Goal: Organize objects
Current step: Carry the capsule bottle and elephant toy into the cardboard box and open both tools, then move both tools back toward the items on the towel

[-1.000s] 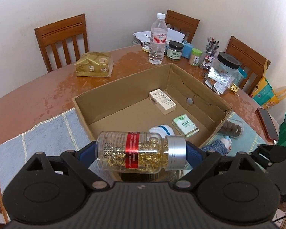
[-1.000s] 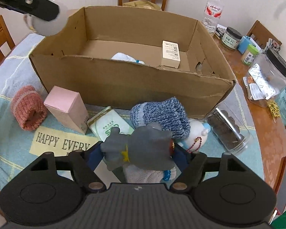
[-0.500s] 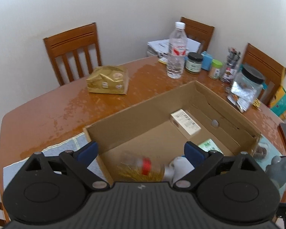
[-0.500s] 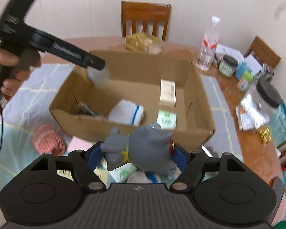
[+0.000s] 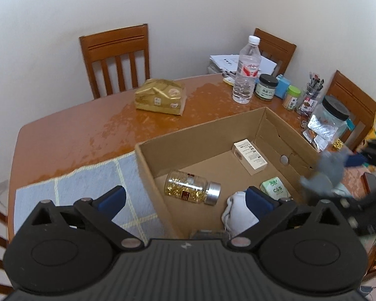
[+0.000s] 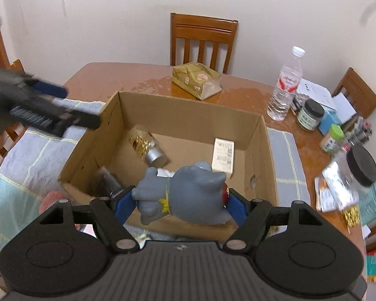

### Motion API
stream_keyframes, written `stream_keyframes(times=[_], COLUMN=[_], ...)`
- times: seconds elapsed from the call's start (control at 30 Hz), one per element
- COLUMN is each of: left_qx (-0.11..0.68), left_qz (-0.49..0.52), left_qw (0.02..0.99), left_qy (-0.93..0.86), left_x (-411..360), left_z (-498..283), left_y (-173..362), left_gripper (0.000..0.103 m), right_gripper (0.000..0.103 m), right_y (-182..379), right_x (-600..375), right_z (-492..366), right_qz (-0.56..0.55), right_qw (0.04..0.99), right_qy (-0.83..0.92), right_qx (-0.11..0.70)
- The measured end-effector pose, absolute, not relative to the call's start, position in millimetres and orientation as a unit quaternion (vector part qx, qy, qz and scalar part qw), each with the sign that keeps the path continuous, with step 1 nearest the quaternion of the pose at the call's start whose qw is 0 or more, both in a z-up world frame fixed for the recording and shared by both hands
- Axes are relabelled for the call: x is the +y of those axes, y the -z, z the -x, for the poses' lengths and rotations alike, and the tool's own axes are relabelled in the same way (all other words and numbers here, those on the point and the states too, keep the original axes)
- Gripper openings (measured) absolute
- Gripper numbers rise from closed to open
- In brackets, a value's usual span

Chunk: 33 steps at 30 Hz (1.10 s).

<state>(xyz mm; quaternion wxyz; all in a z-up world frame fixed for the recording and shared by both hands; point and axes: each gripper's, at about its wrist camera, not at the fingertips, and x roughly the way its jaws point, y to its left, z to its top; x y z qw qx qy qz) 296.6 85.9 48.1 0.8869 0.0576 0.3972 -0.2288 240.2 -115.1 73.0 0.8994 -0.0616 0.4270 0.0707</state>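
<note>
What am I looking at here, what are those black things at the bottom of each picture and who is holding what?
There is no robot here. A person holds a two-finger gripper in each hand, and each picture comes from a camera on one gripper, looking forward along its fingers.

The left gripper is open with nothing between its fingers; its jaws have just been opening. The capsule bottle lies on its side in the cardboard box.

The right gripper is shut on a grey toy figure, above the box's near wall.

Also in the box: a white carton, a small green box and a rolled white cloth. The box sits on a wooden table.
</note>
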Motion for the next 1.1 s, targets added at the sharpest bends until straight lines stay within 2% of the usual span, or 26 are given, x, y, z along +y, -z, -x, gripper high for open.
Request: stream_keyframes(times=[0.33, 0.5, 1.1], left_qx=[0.401, 0.414, 0.417], left_qz=[-0.024, -0.023, -0.020], left_qw=[0.902, 0.897, 0.894], left_qy=[0.156, 0.153, 0.164], left_x=[118.7, 121.2, 125.1], left_z=[-266.5, -254.8, -218.4], left_y=[-43.2, -29.9, 0.1], left_gripper=[0.101, 0.102, 0.102], right_gripper=[0.081, 0.103, 0.103], right_y=[-67.9, -70.1, -64.4], right_x=[-117.3, -116.3, -120.3], right_z=[-309.3, -317.1, -264.0], right_qz=[0.081, 0.094, 0.070], right_qw=[0.897, 0.908, 0.908], right_qy=[-0.109, -0.111, -0.090], right_qx=[0.420, 0.394, 0.404])
